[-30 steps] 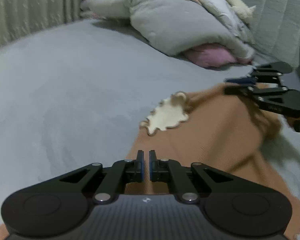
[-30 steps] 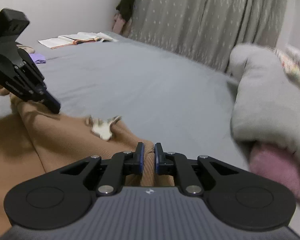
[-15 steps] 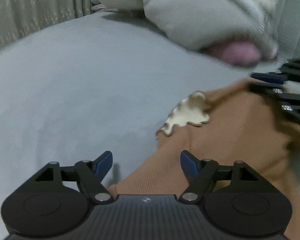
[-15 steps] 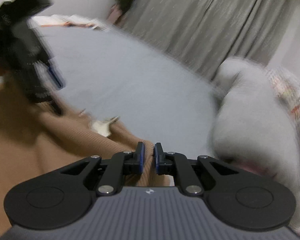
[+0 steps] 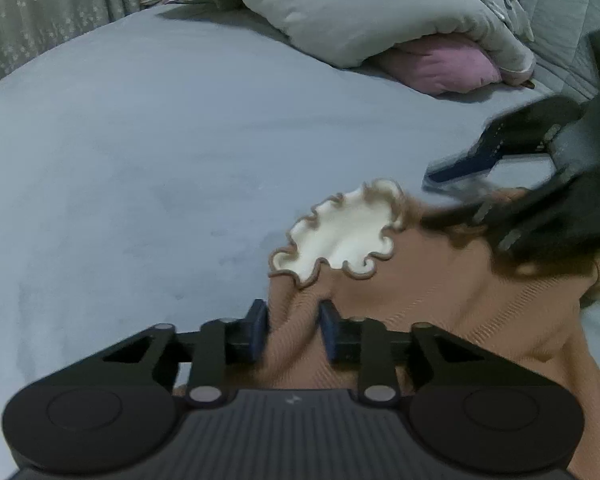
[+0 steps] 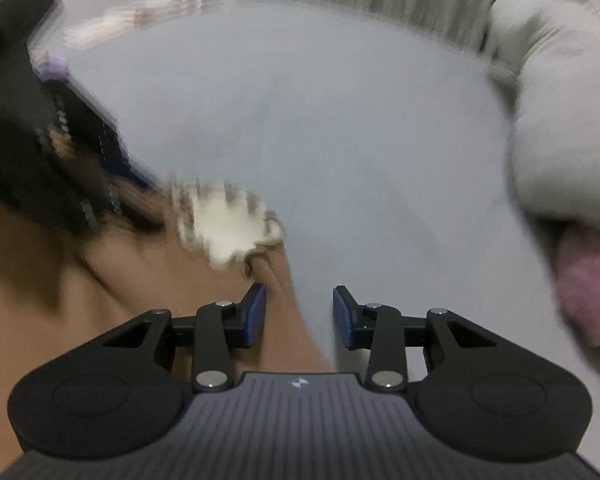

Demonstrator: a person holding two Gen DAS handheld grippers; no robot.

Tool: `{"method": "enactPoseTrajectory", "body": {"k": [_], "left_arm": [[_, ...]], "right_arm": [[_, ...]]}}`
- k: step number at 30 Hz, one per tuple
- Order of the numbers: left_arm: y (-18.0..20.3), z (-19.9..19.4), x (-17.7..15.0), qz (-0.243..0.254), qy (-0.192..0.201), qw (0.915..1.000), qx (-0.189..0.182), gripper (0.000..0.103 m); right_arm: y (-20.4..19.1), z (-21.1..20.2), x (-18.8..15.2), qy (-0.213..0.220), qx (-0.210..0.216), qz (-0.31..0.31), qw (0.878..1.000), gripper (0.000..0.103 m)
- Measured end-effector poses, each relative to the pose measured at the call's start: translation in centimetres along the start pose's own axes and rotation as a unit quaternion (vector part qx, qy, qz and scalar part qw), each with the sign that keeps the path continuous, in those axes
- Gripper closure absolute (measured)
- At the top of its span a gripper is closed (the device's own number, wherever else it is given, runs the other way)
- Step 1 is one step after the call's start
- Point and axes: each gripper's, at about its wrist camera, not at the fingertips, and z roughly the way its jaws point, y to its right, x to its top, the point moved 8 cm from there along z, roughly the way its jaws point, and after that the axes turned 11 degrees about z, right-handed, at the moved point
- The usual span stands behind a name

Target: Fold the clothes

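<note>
Lying on bed: brown knit garment (image 5: 440, 320) spread on the grey-blue bed (image 5: 140, 160), its cream ruffled collar (image 5: 340, 236) at the edge toward the pillows.
Left gripper (image 5: 293, 330): just below the collar, jaws closing with a raised ridge of brown knit between the blue pads (image 5: 256, 330) (both pads already press into the cloth).
Right gripper (image 6: 300, 316): beside the collar, at the garment's edge; jaws opening, pads apart, brown cloth and bare sheet between them, nothing gripped (this view is blurred).
Beyond the collar: grey duvet (image 5: 360, 12) heaped over a pink pillow (image 5: 448, 68).
</note>
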Motion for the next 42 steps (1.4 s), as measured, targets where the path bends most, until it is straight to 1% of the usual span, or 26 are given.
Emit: {"method": "enactPoseTrajectory", "body": {"k": [1,3,5,6,8,13,15,16,17,18,19,20,22,25,27,28,29,31,32,33,34,36,37,39,41,42], "left_arm": [[-0.4,-0.3,0.2,-0.007,0.011,0.9999,0.006,0.089],[-1.3,-1.2,0.9,-0.021,0.043,0.9987,0.02,0.089],[-2.6,-2.4,1.7,-0.054,0.083,0.9946,0.031,0.089],[-3.4,-2.8,2.2,-0.078,0.098,0.9916,0.033,0.089],[-4.7,-3.4,3.1,-0.094,0.113,0.988,0.048,0.089],[-5.5,-2.5,4.0,-0.072,0.088,0.9874,0.11,0.085],[-6.5,-2.3,3.5,-0.107,0.088,0.983,0.121,0.082],[-6.9,-2.6,3.4,-0.118,0.091,0.9805,0.128,0.072],[-7.4,-2.9,3.3,-0.129,0.095,0.9778,0.135,0.066],[-8.3,-4.0,2.7,-0.142,0.104,0.9751,0.135,0.052],[-9.3,-5.1,2.1,-0.155,0.112,0.9722,0.136,0.051],[-10.2,-6.2,1.5,-0.169,0.121,0.9688,0.135,0.051],[-11.4,-9.7,-1.2,-0.205,0.139,0.9625,0.111,0.051],[-10.0,-12.6,-5.9,-0.198,0.12,0.9676,0.101,0.045],[-8.6,-14.5,-9.2,-0.189,0.101,0.9716,0.101,0.043],[-8.3,-14.8,-10.4,-0.188,0.094,0.9726,0.1,0.042],[-7.5,-15.4,-12.6,-0.19,0.08,0.9738,0.095,0.042],[-7.4,-16.1,-15.2,-0.223,0.065,0.9682,0.092,0.041],[-7.5,-16.3,-17.0,-0.281,0.062,0.9553,0.069,0.041],[-7.7,-16.5,-18.7,-0.334,0.059,0.9397,0.047,0.041],[-7.7,-16.6,-19.4,-0.356,0.065,0.9317,0.031,0.039],[-8.7,-16.4,-21.5,-0.449,0.095,0.8886,-0.007,0.03],[-9.2,-16.3,-21.9,-0.464,0.1,0.8803,0.0,0.03],[-12.4,-16.4,-24.1,-0.546,0.15,0.8236,0.037,0.031],[-14.7,-16.3,-25.2,-0.603,0.191,0.7734,0.047,0.034],[-15.3,-16.4,-25.7,-0.621,0.202,0.7552,0.06,0.046]], "right_arm": [[0.0,-0.3,0.2,0.01,0.01,0.013,1.0,0.097],[0.1,-1.5,0.8,0.05,0.004,0.021,0.999,0.097],[0.0,-2.9,2.3,0.097,-0.02,0.011,0.995,0.097],[-0.1,-3.1,2.8,0.107,-0.03,0.003,0.994,0.097],[-0.4,-3.5,4.3,0.129,-0.059,-0.021,0.99,0.098],[-0.1,-1.0,7.3,0.132,-0.176,-0.074,0.973,0.099],[0.9,0.0,7.8,0.121,-0.227,-0.077,0.963,0.099],[1.4,0.2,7.7,0.115,-0.241,-0.073,0.961,0.098],[2.0,-0.4,7.5,0.123,-0.253,-0.056,0.958,0.097],[2.5,-1.9,7.0,0.141,-0.256,-0.028,0.956,0.095],[3.0,-3.5,6.5,0.153,-0.252,0.002,0.956,0.086],[3.8,-5.4,5.6,0.161,-0.243,0.037,0.956,0.081],[5.6,-9.1,3.4,0.174,-0.214,0.114,0.954,0.08],[8.0,-14.5,-1.7,0.183,-0.16,0.226,0.943,0.077],[9.4,-16.7,-4.7,0.179,-0.141,0.269,0.936,0.071],[10.2,-17.7,-6.6,0.176,-0.138,0.292,0.93,0.069],[11.5,-18.7,-9.2,0.17,-0.141,0.33,0.918,0.068],[14.4,-20.5,-14.8,0.157,-0.154,0.419,0.881,0.068],[15.2,-20.8,-16.7,0.148,-0.153,0.452,0.866,0.068],[15.4,-20.6,-17.8,0.141,-0.146,0.472,0.858,0.068],[15.3,-20.5,-19.2,0.135,-0.138,0.491,0.849,0.068],[14.5,-20.3,-21.1,0.14,-0.116,0.518,0.836,0.067],[14.0,-20.1,-21.2,0.144,-0.106,0.521,0.835,0.067],[13.7,-19.6,-20.9,0.152,-0.078,0.532,0.83,0.066],[14.1,-18.7,-20.5,0.167,-0.046,0.558,0.812,0.066],[14.6,-18.4,-20.5,0.17,-0.042,0.565,0.806,0.066]]}}
